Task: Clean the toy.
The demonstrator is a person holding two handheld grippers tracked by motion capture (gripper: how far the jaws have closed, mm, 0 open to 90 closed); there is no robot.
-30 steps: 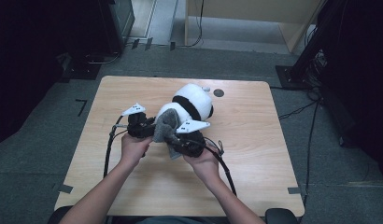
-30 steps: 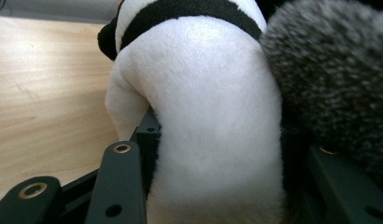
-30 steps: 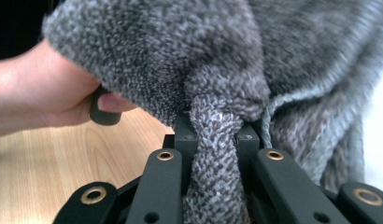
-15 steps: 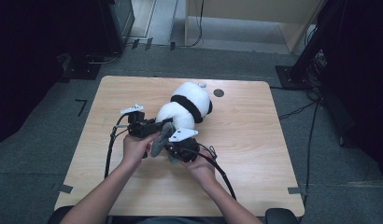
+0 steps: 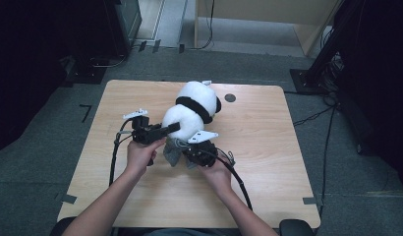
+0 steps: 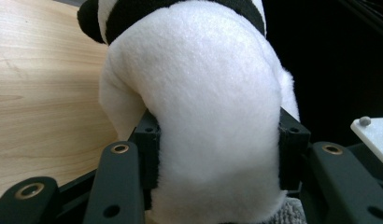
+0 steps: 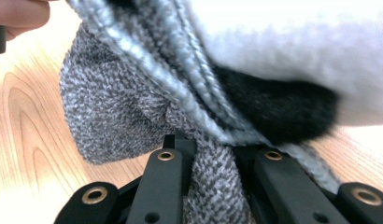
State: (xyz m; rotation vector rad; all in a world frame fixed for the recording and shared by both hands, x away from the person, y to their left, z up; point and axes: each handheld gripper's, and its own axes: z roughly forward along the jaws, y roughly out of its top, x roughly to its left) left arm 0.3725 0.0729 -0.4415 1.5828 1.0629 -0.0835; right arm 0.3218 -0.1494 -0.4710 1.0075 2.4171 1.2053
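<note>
Step in hand, as judged: pulling a grey knitted garment (image 7: 133, 112) along the lower body of the plush panda (image 5: 192, 110), which lies on the wooden worktop (image 5: 268, 162) near its middle. The left hand-held gripper (image 5: 162, 130) clamps the panda's soft white pile body (image 6: 213, 121) between both jaws; the right hand-held gripper (image 5: 199, 152) is clenched on a bunched fold of the ribbed, flecked knit just beside a black furry limb (image 7: 283, 107). Next move likely needs a steady left hold while the right draws the stretchy cloth along without losing the thin fold.

Plush panda (image 5: 192, 110) on table, grey sock (image 5: 173, 151) at rear.
</note>
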